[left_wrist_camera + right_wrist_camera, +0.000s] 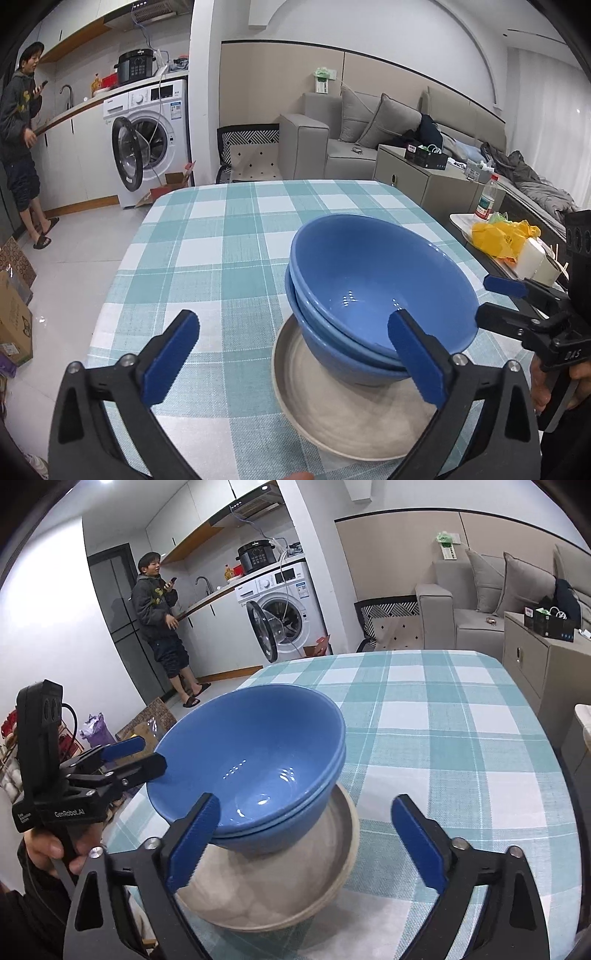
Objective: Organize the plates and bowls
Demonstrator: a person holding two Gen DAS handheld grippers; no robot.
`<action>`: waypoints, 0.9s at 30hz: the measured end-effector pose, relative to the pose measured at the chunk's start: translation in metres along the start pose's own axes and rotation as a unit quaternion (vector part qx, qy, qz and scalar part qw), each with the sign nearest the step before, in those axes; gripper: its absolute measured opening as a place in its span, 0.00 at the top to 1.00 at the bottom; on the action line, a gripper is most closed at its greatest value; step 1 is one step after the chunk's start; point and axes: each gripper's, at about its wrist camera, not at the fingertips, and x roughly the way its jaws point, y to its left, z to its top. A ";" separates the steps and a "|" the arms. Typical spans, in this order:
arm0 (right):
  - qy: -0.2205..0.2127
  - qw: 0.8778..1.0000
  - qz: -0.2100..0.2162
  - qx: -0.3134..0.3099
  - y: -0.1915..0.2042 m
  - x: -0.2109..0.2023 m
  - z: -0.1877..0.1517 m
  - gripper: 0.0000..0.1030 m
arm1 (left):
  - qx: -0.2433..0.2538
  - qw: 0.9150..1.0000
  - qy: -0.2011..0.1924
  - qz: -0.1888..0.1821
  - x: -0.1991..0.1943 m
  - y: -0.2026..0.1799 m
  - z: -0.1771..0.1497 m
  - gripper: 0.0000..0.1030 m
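Your left claw (295,358) stood wide apart with nothing between its blue pads, low over the near part of the desk (207,236). Its right finger (417,358) crossed in front of the bowls (384,280) in its own view, though you could not tell from that view whether it touched them. Your right claw (306,838) was spread just as wide and held nothing. Its left finger (192,842) lay across the near wall of the bowls in the right wrist view, and its right finger (417,842) sat over bare checked cloth. The two blue bowls were nested one inside the other, and the pair leaned, the rim tipped up on the far side. They rested on the pale plate (314,413), toward the plate's far edge, so that a wide crescent of the plate showed bare nearest you. The plate sat flat on the teal and white checked cloth near the desk's close edge. From the left wrist you could see your right claw at the right border, its tips just beside the bowls' rim, with your hand (543,387) on its grip. From the right wrist the left claw showed the same way at the left, its tips close to the rim. A person (162,627) stood by the washing machine (284,609) holding a phone. A grey sofa (369,125) lay beyond the desk.
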 end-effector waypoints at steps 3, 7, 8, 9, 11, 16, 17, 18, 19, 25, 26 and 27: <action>-0.011 1.000 -0.006 -0.010 -0.001 -0.011 -0.004 0.01 | 0.008 1.000 -0.015 0.001 -0.006 -0.001 -0.004 0.00; -0.031 0.999 -0.005 -0.015 -0.001 -0.028 -0.011 0.01 | 0.006 1.000 -0.029 0.003 -0.013 -0.001 -0.009 0.00; -0.034 0.999 -0.004 -0.016 0.000 -0.030 -0.012 0.01 | 0.005 0.999 -0.031 0.004 -0.014 0.000 -0.010 0.00; -0.037 0.999 -0.003 -0.018 0.000 -0.033 -0.014 0.01 | 0.006 0.999 -0.032 0.005 -0.016 0.000 -0.011 0.00; -0.045 0.999 -0.006 -0.025 0.003 -0.038 -0.017 0.01 | 0.012 0.999 -0.033 0.007 -0.018 -0.001 -0.015 0.00; -0.058 0.997 -0.016 -0.038 0.011 -0.044 -0.027 0.01 | 0.016 0.999 -0.042 0.011 -0.026 -0.001 -0.027 0.00; -0.062 0.997 -0.014 -0.040 0.013 -0.045 -0.029 0.01 | 0.016 0.999 -0.042 0.014 -0.027 -0.001 -0.029 0.00; -0.062 0.997 -0.011 -0.042 0.014 -0.045 -0.031 0.01 | 0.016 0.999 -0.044 0.016 -0.027 0.000 -0.031 0.00; -0.061 0.997 -0.009 -0.043 0.015 -0.046 -0.033 0.01 | 0.015 0.999 -0.046 0.017 -0.029 0.000 -0.034 0.00; -0.066 0.996 -0.009 -0.056 0.025 -0.047 -0.042 0.01 | 0.006 0.998 -0.053 0.023 -0.033 0.006 -0.045 0.00; -0.069 0.996 -0.008 -0.057 0.026 -0.048 -0.044 0.01 | 0.007 0.998 -0.055 0.026 -0.033 0.006 -0.047 0.00; -0.072 0.996 -0.005 -0.060 0.028 -0.049 -0.046 0.01 | 0.007 0.998 -0.058 0.031 -0.034 0.006 -0.049 0.00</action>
